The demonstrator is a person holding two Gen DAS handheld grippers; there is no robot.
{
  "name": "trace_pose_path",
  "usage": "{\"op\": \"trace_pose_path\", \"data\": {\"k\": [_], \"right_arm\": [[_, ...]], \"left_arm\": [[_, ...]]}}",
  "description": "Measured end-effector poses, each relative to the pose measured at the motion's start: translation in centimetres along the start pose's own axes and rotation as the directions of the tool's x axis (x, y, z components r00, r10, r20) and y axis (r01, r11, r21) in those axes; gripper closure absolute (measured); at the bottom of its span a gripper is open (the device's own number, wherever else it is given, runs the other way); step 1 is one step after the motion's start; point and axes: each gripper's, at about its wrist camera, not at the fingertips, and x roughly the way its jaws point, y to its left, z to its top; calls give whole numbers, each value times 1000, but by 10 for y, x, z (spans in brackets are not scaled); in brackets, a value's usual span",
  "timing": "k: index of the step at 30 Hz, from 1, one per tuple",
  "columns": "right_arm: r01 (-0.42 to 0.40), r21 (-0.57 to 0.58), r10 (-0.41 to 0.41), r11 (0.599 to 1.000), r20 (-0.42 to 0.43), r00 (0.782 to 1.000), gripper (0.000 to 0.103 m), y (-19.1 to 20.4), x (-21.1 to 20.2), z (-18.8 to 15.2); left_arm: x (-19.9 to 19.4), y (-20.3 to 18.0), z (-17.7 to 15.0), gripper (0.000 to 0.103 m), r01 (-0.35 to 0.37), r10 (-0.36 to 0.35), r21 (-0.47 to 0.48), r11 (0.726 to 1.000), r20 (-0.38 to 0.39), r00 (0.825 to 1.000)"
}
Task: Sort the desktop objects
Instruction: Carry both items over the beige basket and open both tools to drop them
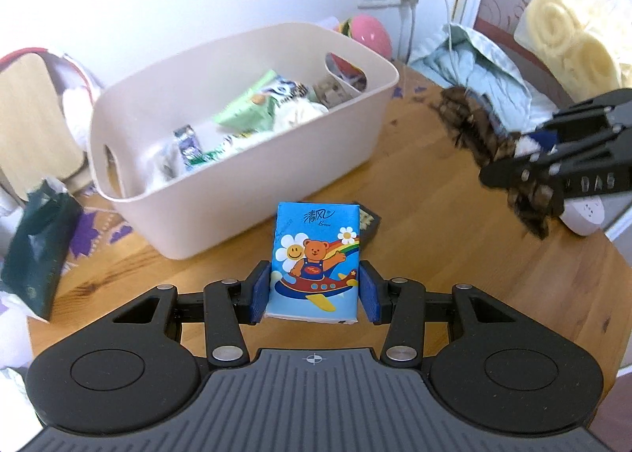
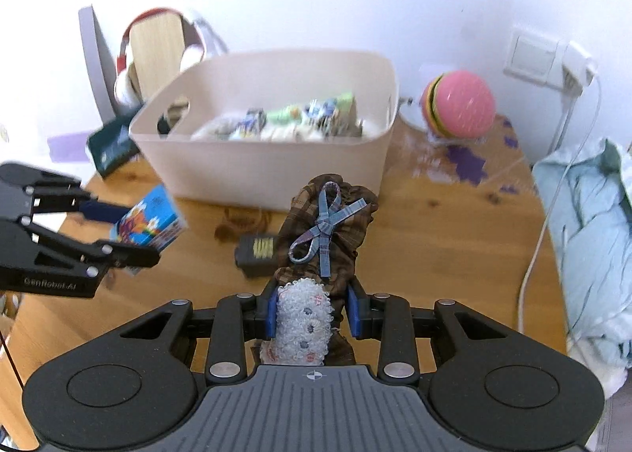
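Observation:
My left gripper point(image 1: 314, 290) is shut on a blue tissue pack point(image 1: 316, 260) with a cartoon bear, held above the wooden table point(image 1: 414, 215) in front of the beige plastic bin point(image 1: 237, 159). The pack also shows in the right wrist view point(image 2: 148, 225). My right gripper point(image 2: 312, 311) is shut on a brown plaid glove point(image 2: 328, 230) with a blue bow and white fleecy cuff, held above the table right of the bin point(image 2: 268, 163). In the left wrist view the glove point(image 1: 486, 144) hangs at the right. The bin holds several packets and wrappers.
A small dark box point(image 2: 254, 254) lies on the table under the glove, also seen behind the tissue pack point(image 1: 369, 225). A pink ball point(image 2: 458, 104) sits behind the bin. A dark green tissue pack point(image 1: 35, 250) lies left. Light blue cloth point(image 2: 592, 238) lies right.

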Motion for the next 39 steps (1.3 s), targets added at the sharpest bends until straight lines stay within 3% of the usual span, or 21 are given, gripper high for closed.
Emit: {"op": "trace_pose_path", "data": {"k": [12,22,32,39], "right_arm": [[23,-4,-23,1000,158,987,72,-16,-30,52],[34,-68,-19,997,204,979,72,-6,-28,82],[34,-145,4,989,257,967,72,7,-17,118],[34,-203,25,979,278,960,72,17,7,143]], "left_arm": [[-36,33,40,56,-63,69,-51,997,127,989],[-32,50,80,56,-126,139,-72,989,205,969],[-4,68,115,55,-138,160,-122,983,200,967],[29,83,123,55,-163,187,-177,970,125,974]]}}
